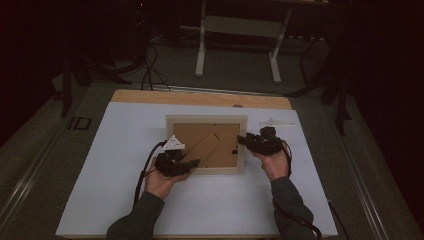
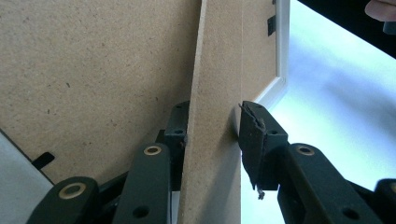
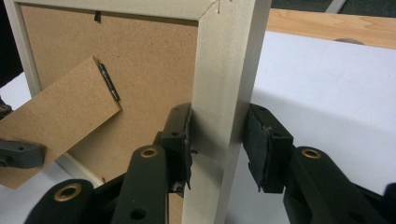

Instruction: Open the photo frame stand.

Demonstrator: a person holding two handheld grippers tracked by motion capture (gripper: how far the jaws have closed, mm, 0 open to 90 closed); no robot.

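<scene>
Fibreboard stand (image 2: 212,116) btwn left gripper (image 2: 212,135) pads

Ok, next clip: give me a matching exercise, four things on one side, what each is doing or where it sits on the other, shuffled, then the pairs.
Things:
1. left gripper
2. right gripper
3. picture frame
4. white sheet

States:
A. covers most of the wooden table
B. jaws either side of the brown stand flap
C. lies face down, brown back showing
D. jaws either side of the pale frame rail

Pairs: 1-B, 2-D, 3-C, 4-A
</scene>
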